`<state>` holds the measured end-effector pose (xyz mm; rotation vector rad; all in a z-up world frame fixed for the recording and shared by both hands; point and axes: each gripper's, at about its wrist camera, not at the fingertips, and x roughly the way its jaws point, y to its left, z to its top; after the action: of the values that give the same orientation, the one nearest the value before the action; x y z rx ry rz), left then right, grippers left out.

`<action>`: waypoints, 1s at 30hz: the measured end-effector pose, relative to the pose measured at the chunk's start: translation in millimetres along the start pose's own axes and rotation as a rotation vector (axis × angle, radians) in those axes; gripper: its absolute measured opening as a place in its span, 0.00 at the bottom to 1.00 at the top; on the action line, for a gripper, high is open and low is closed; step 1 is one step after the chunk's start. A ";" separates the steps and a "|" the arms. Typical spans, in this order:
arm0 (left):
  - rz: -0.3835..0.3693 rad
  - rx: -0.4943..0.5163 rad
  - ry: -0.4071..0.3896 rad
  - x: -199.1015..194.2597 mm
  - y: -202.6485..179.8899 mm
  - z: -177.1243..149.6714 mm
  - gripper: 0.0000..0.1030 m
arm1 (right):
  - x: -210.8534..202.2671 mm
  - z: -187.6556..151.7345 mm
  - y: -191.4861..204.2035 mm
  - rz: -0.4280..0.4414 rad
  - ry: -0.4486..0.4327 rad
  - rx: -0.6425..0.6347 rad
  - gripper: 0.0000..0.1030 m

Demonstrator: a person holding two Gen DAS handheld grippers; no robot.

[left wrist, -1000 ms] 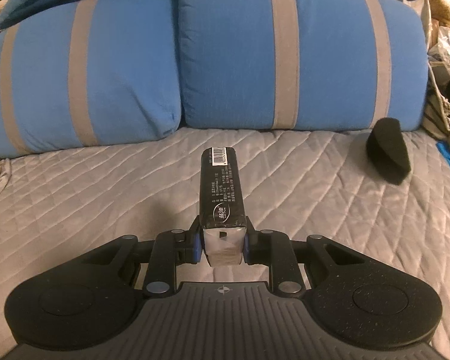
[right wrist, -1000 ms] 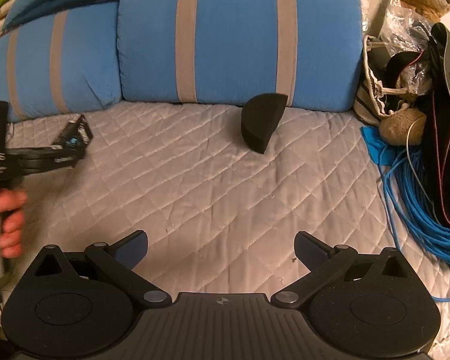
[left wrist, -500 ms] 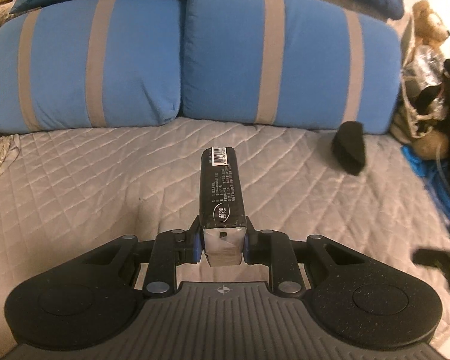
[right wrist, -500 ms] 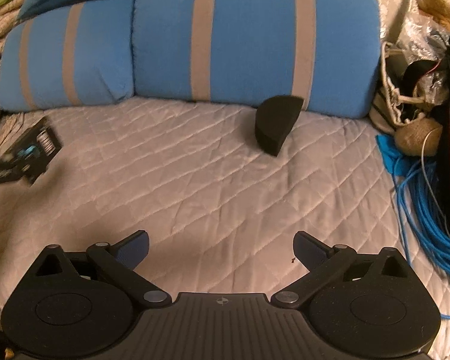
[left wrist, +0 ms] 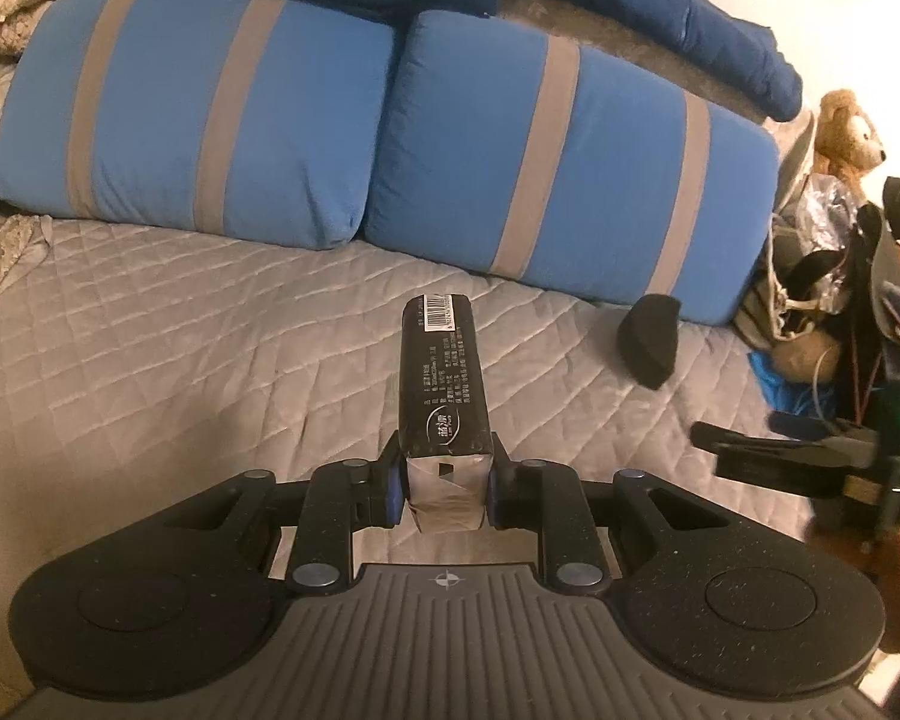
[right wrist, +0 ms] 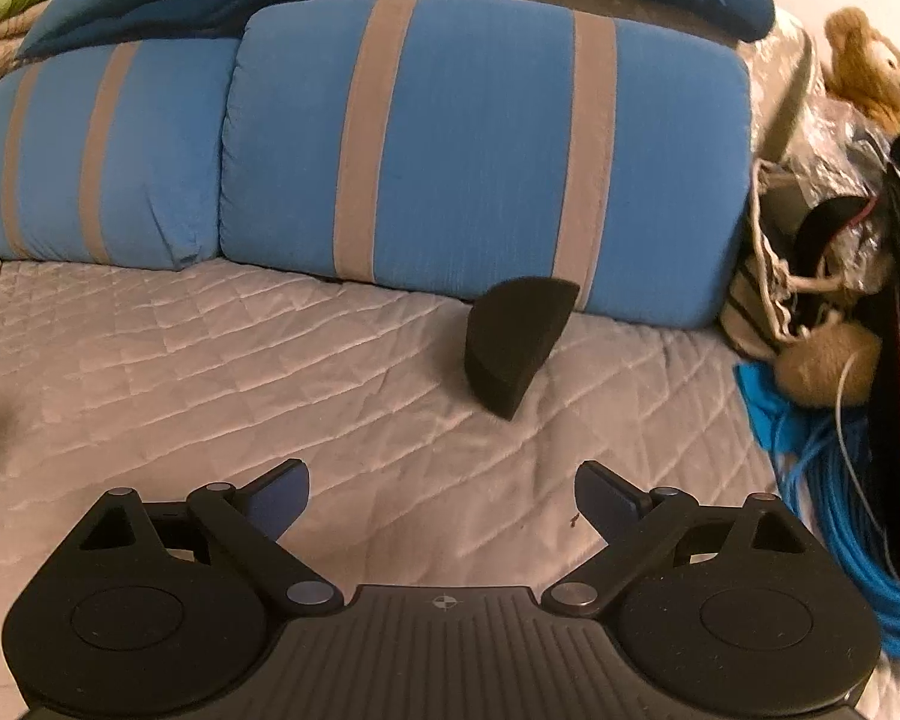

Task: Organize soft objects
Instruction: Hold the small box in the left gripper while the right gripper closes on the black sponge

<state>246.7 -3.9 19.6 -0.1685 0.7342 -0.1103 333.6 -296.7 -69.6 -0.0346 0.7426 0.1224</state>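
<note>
My left gripper (left wrist: 443, 483) is shut on a long black tissue pack (left wrist: 444, 387) with a barcode at its far end, held above the grey quilted bed. A black half-round sponge (left wrist: 648, 343) lies on the quilt at the right, in front of the right blue pillow. In the right wrist view the same black sponge (right wrist: 513, 343) lies ahead of my right gripper (right wrist: 443, 495), whose jaws are wide apart and closing, with only bare quilt between them. The right gripper (left wrist: 750, 441) also shows at the right edge of the left wrist view, held by a hand.
Two blue pillows with grey stripes (right wrist: 480, 150) (left wrist: 210, 120) stand along the back, with a dark blue blanket (left wrist: 660, 6) behind. At the right edge lie a teddy bear (right wrist: 870, 75), bags, black straps and a coil of blue cable (right wrist: 834, 510).
The left gripper rose and drew back with the tissue pack, so both pillows look farther. The right gripper came nearer the sponge, its jaws narrowed slightly, and it entered the left view.
</note>
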 end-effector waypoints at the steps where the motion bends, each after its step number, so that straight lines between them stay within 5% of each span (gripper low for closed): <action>1: -0.001 0.002 0.003 0.7 0.1 0.8 0.23 | 4.3 0.0 -0.3 -0.001 -0.003 -0.005 0.91; 15: -0.133 0.092 0.174 14.5 -17.8 -9.8 0.23 | 84.8 12.6 -4.0 -0.100 -0.073 0.031 0.85; 30: -0.172 0.173 0.219 16.2 -28.1 -13.7 0.23 | 157.9 30.3 -13.7 -0.142 -0.049 0.051 0.85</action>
<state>248.3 -35.6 4.4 -0.0539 0.9232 -0.3594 470.9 -292.4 -154.2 -0.0355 0.6918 -0.0305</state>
